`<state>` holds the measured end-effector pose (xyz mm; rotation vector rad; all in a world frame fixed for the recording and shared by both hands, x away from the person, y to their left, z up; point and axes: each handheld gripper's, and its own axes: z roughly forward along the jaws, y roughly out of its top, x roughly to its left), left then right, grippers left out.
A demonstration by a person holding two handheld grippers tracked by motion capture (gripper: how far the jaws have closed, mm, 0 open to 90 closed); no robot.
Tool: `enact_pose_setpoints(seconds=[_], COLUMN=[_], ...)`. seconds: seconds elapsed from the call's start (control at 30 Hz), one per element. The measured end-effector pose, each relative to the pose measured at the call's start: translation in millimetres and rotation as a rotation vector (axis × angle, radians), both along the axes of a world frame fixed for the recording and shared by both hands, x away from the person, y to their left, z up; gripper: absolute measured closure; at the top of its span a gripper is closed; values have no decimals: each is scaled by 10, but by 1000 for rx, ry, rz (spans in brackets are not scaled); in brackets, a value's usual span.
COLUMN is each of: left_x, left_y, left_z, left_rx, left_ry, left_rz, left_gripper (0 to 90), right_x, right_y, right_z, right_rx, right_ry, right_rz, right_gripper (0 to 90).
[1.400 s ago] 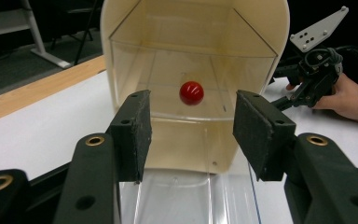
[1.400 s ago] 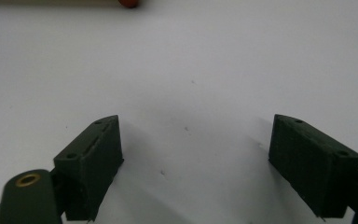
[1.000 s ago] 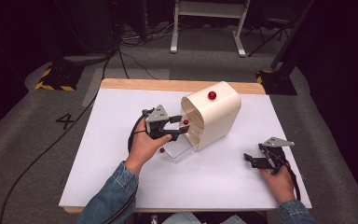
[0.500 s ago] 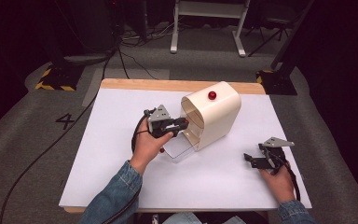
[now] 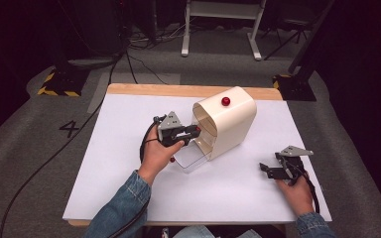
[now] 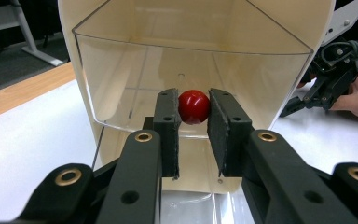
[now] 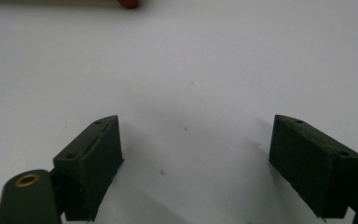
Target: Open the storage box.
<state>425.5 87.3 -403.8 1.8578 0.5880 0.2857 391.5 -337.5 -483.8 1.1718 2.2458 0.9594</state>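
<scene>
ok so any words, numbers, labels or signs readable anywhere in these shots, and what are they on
"4": a dark numeral on the grey floor covering left of the table, in the high view.
The cream box, its red knob and the left hand-held gripper clamping a red ball carry no lettering I can see.
The yellow and black hazard stripes on the floor are a pattern, not text.

Left gripper (image 6: pixel 194 135) jaws pinched nearly together; right gripper (image 7: pixel 196 168) jaws spread wide.

Denim sleeves (image 5: pixel 129 198); black fingers (image 6: pixel 168 126), brass rivets.
</scene>
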Motion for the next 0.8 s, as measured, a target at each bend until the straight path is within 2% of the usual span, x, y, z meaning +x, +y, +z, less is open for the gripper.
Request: enact_pose_setpoints(seconds=[0.8], left_x=[-390], left_y=[416], left_z=[24], left_rx=[27], left_ry=[-15], left_rz=[40], left_gripper=[739], right_x=[7], right_y=[-6], right_z=[-1], right_rx=[7], right_ry=[7], right_rz=[0], right_gripper=[172])
